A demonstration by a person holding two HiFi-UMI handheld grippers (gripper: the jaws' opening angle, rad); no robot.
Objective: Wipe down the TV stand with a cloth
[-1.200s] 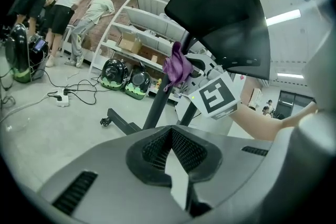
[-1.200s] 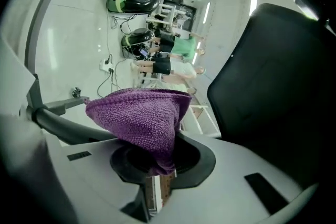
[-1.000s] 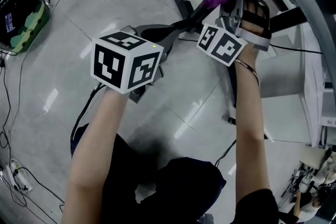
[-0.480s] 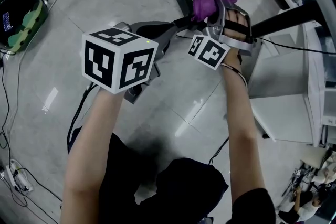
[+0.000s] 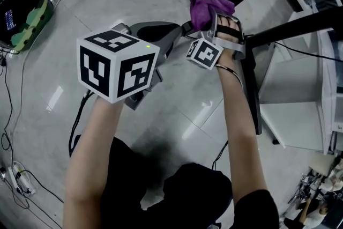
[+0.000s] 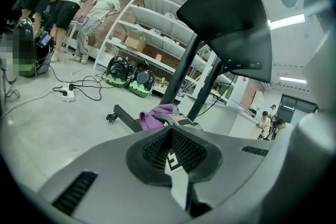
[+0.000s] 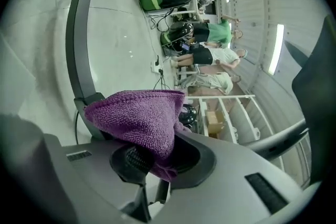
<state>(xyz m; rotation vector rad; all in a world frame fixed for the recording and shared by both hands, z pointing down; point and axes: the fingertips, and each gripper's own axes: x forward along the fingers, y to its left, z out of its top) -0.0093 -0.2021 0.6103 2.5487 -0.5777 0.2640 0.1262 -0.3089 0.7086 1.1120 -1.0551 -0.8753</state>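
Cloth (image 7: 137,115) between right tongs (image 7: 153,164)

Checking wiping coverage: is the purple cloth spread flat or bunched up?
Bunched up: the purple cloth sits as a crumpled wad, clamped in the right gripper.

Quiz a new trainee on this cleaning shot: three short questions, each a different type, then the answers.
1. True or false: the left gripper holds nothing between its jaws.
2. Which gripper grips the cloth? A: the left gripper. B: the right gripper. C: both.
3. Fill in the blank: the cloth's colour is ___.

Key: 1 true; 2 B; 3 purple.
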